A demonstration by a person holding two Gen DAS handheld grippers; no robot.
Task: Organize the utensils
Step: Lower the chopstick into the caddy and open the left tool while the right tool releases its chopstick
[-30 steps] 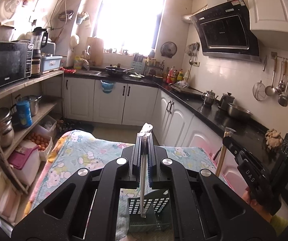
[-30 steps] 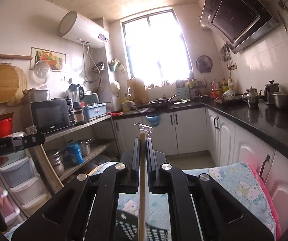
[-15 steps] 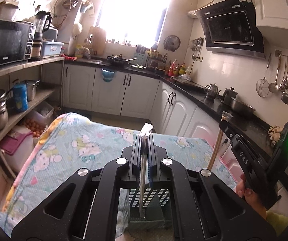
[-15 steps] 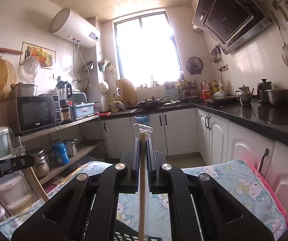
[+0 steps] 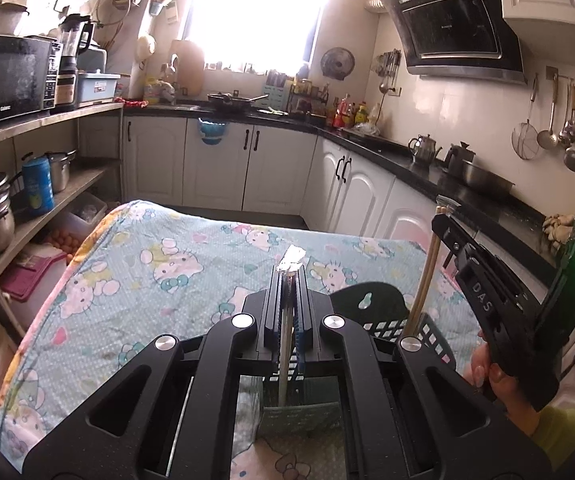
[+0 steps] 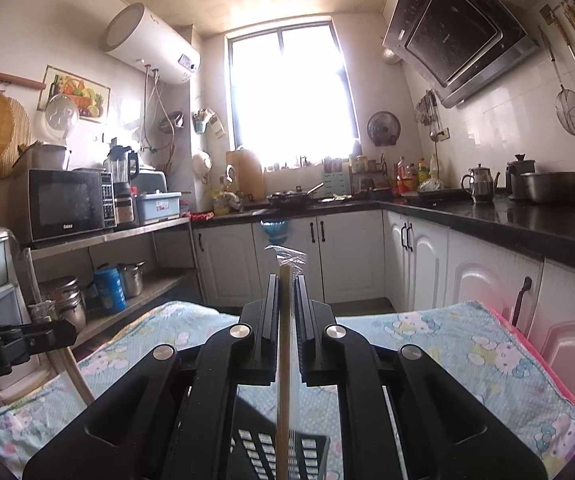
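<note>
Chopsticks (image 5: 286,344), a plastic-wrapped pair, stand nearly upright between the fingers of the left gripper (image 5: 288,280), long axis running along the fingers, wrapper tip poking out just past the fingertips and the lower ends dipping toward the black slotted basket (image 5: 391,326) below. The left fingers are clenched on this pair. In the right gripper (image 6: 287,284) a second wrapped pair of chopsticks (image 6: 285,360) also lies along the fingers, its crinkled wrapper end sticking up beyond the tips and its lower part reaching down over the basket's slotted wall; these fingers too are pressed together on it. From the left wrist view, the right-hand pair shows as a pale stick slanting down into the basket beside the left fingers. The basket sits on the table (image 5: 147,280) covered by a cartoon-print cloth. Compared with a second ago, both views tilt lower, showing more of the cloth, and the basket appears further right of the left fingers.
</note>
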